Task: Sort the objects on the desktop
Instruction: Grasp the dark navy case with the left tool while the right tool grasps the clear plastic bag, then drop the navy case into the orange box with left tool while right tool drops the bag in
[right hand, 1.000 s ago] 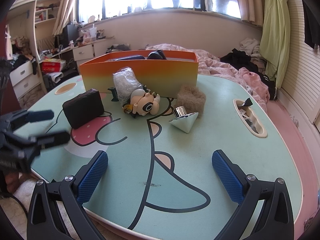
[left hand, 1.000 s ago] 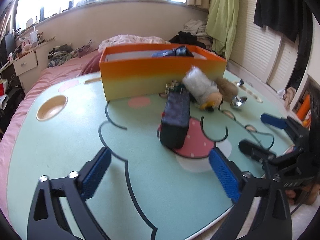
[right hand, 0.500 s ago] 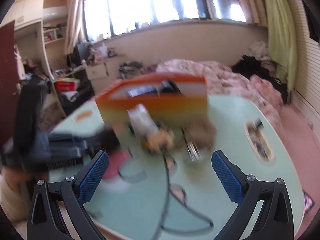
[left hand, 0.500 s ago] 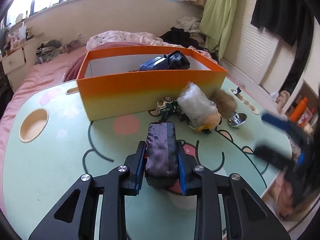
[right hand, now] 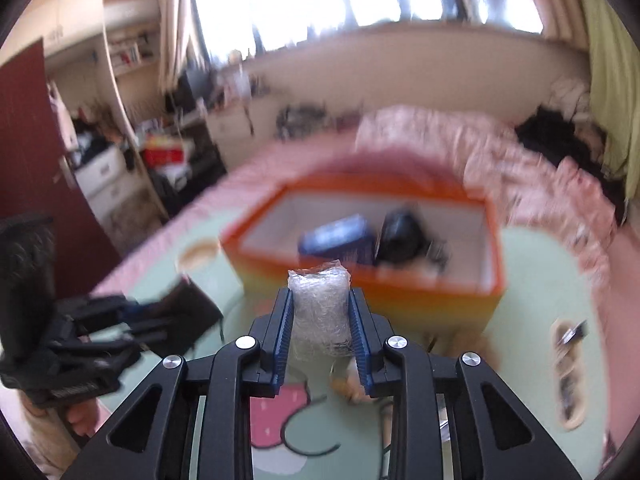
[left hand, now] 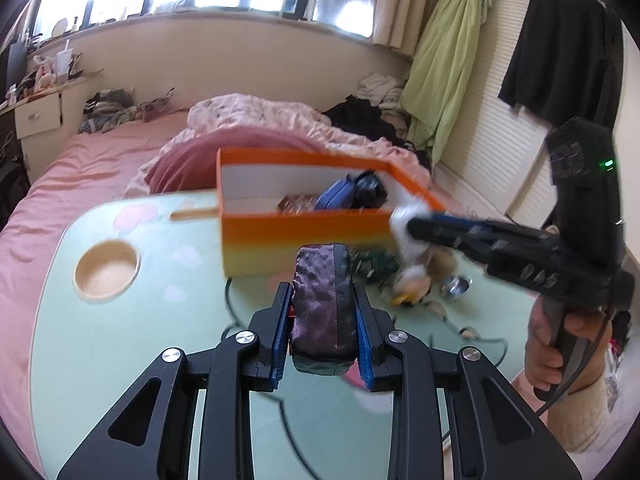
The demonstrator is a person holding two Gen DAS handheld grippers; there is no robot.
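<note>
My left gripper (left hand: 321, 292) is shut on a dark purple pouch (left hand: 322, 312), held off the mint-green table (left hand: 140, 340) in front of the orange box (left hand: 304, 236). The jaws of my right gripper (right hand: 320, 296) are closing, and their blue pads press a clear plastic-wrapped bundle (right hand: 319, 312) from both sides, just short of the orange box (right hand: 420, 296). In the box lie a blue case (right hand: 336, 236) and a black item (right hand: 402, 232). The left wrist view shows the right gripper (left hand: 416, 226) with the white bundle (left hand: 402, 220) at the box's right corner.
A toy figure (left hand: 412, 280), a silver cone (left hand: 456, 286) and a green toy car (left hand: 376, 264) lie by the box's front right. A round cup recess (left hand: 106, 266) sits at the table's left, a slot tray (right hand: 568, 368) at its right. A pink bed lies behind.
My left gripper closed on the pouch and lifted it off the table. My right gripper swung in, closed on the wrapped bundle and raised it toward the box.
</note>
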